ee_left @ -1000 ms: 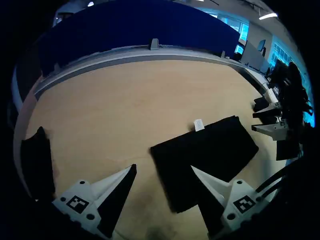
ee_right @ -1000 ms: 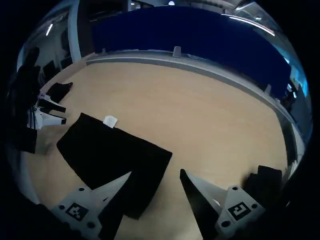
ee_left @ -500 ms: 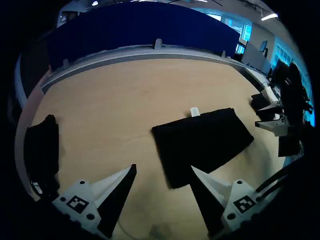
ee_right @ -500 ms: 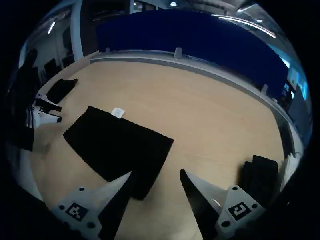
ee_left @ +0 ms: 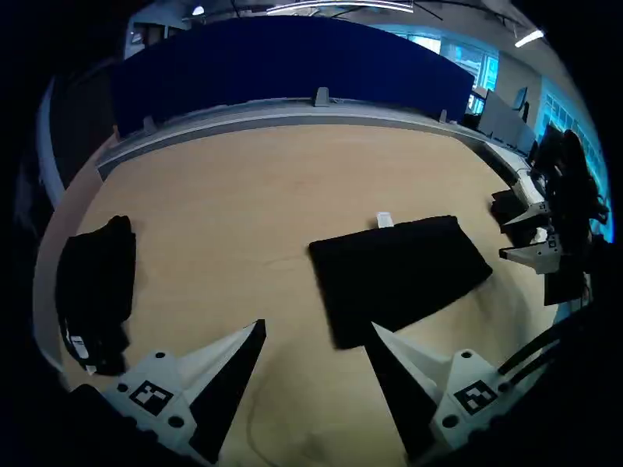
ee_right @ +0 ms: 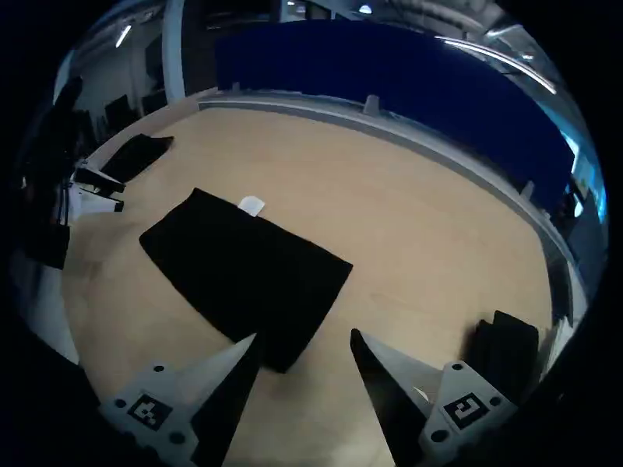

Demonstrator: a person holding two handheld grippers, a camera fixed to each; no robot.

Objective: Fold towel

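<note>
The left hand-held gripper (ee_left: 314,325) has two white, wedge-shaped fingers (ee_left: 198,362) with black inner faces, each bearing a square black-and-white marker (ee_left: 151,396) and small dark screws (ee_left: 159,356) at its base. The right hand-held gripper (ee_right: 302,335) is built the same, white outside and black within. Black cables (ee_left: 529,354) run beside the left one's right finger.

The left tool (ee_left: 313,323) and the right tool (ee_right: 304,333) have been drawn back from the towel (ee_left: 397,268), now seen farther ahead.
</note>
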